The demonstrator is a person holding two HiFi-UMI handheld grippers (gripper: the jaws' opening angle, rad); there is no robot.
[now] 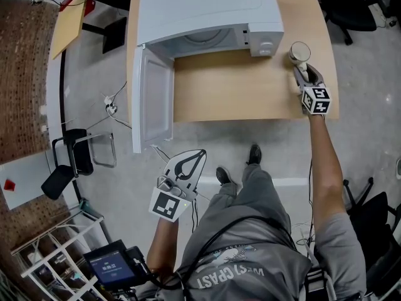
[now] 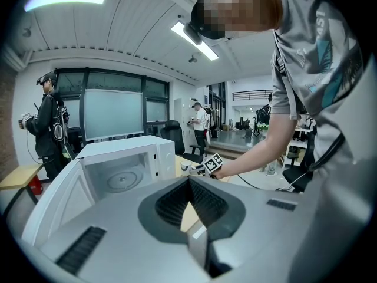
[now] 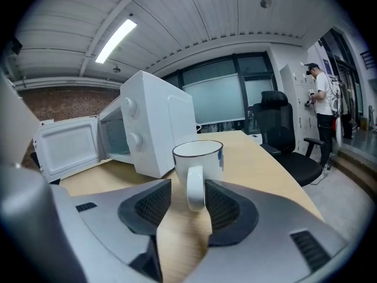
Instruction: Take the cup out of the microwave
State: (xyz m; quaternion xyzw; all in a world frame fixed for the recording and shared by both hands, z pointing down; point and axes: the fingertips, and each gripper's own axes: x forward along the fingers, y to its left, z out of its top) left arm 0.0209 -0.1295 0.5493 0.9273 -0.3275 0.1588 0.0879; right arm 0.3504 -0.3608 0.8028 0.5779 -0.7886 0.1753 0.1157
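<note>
Cup [image 3: 198, 157] upright, handle toward right claw [image 3: 188, 188].

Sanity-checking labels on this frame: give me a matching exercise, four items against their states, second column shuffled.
Items:
1. cup
2. microwave door
3. left gripper
4. right gripper

States:
A. jaws together, nothing between them
B. upright on the table
C. jaws apart, the handle between them
D. swung wide open

Pairs: 1-B, 2-D, 3-A, 4-C
</note>
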